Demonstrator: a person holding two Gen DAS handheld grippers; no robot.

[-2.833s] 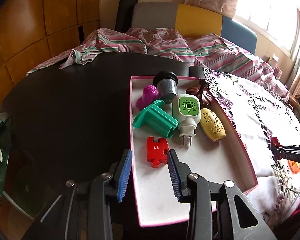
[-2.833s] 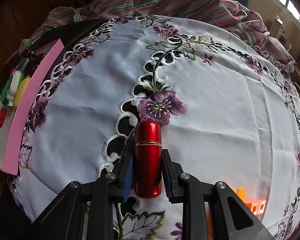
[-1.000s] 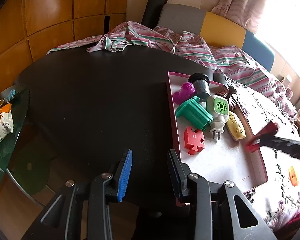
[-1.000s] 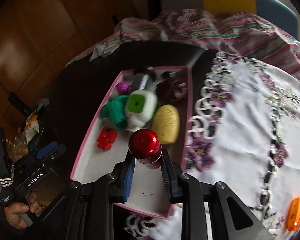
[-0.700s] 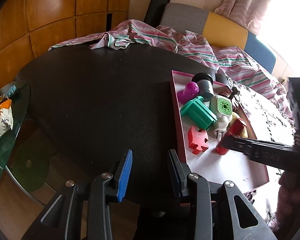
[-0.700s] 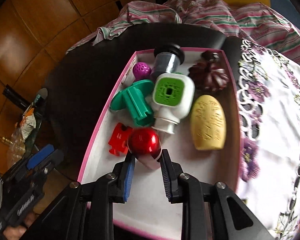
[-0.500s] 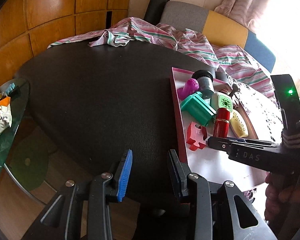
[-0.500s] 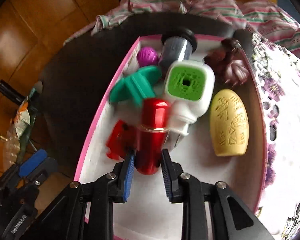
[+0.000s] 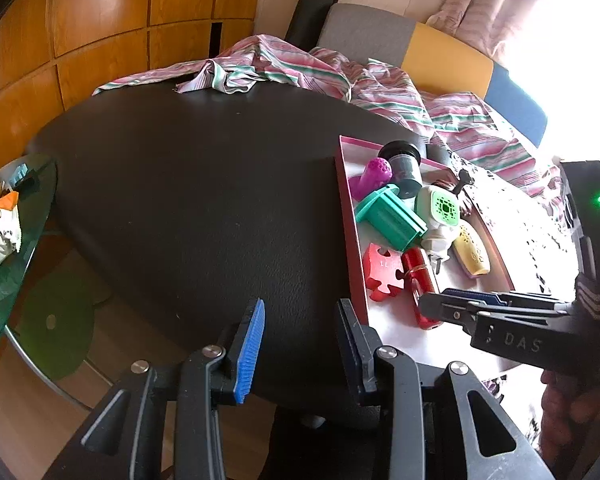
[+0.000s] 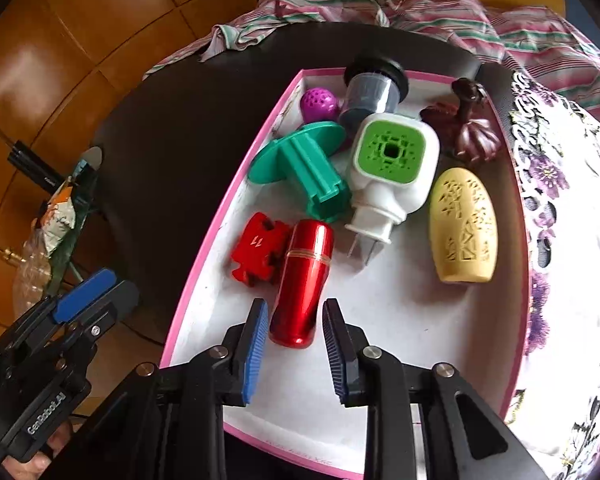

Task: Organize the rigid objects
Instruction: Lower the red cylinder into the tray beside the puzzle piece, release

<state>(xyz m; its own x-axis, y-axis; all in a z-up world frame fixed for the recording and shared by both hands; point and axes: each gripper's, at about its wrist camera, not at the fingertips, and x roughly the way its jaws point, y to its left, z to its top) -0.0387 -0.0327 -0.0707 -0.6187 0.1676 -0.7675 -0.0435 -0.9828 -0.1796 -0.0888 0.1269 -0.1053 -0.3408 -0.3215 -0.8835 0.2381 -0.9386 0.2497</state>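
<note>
A shiny red cylinder (image 10: 303, 280) lies in the pink-rimmed tray (image 10: 204, 268), beside a red puzzle piece (image 10: 256, 254); it also shows in the left wrist view (image 9: 420, 284). My right gripper (image 10: 294, 344) is open, its pads on either side of the cylinder's near end with gaps. My left gripper (image 9: 300, 340) is open and empty over the black table, left of the tray (image 9: 350, 236).
The tray also holds a green flanged piece (image 10: 304, 170), a white and green plug-in (image 10: 392, 168), a yellow oval (image 10: 466, 226), a purple ball (image 10: 319, 105), a grey cylinder (image 10: 370, 90) and a dark brown ornament (image 10: 470, 130). A white embroidered cloth (image 10: 572, 240) lies to the right. Striped fabric (image 9: 284, 68) lies at the table's far edge.
My right gripper carried the red cylinder from the cloth into the tray, laid it down beside the puzzle piece and opened. My left gripper drew back to the left of the tray.
</note>
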